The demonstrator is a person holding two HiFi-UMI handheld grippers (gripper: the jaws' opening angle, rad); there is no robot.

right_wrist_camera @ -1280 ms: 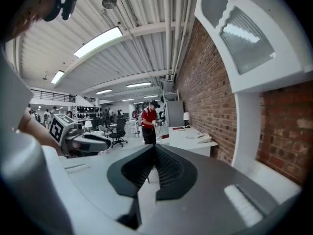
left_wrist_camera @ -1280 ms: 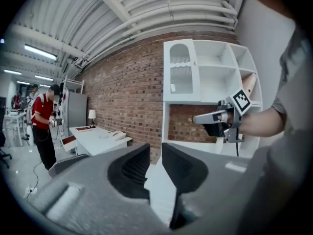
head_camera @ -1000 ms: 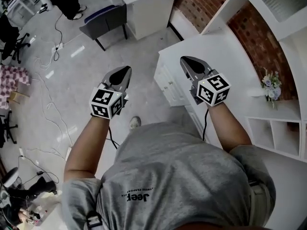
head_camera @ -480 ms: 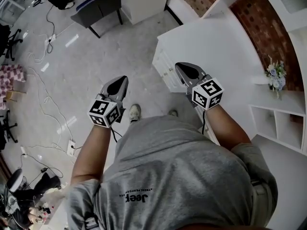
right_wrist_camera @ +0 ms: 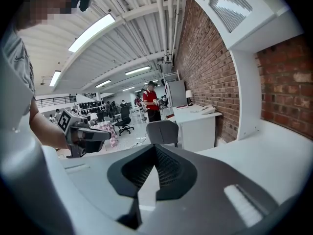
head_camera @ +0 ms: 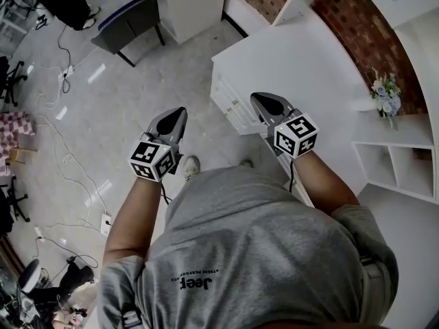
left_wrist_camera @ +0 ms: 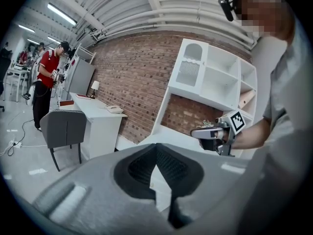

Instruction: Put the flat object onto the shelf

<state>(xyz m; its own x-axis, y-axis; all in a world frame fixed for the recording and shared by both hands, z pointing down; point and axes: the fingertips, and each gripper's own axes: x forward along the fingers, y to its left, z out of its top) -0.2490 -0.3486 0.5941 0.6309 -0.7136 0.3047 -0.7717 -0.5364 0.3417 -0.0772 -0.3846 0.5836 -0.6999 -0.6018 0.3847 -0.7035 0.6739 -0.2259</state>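
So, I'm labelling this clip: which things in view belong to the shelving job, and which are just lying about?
Job: white cubby shelf; left claw and right claw, both shut, empty. No flat object shows.
Lying about: dark grey chair; pale flower bunch; pink chequered cloth.

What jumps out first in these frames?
Two claws with marker cubes held out before the person, both shut and empty: the left claw over the grey floor, the right claw over the edge of the white counter. At right, a small flower bunch stands by the brick wall, above white shelf cubbies.
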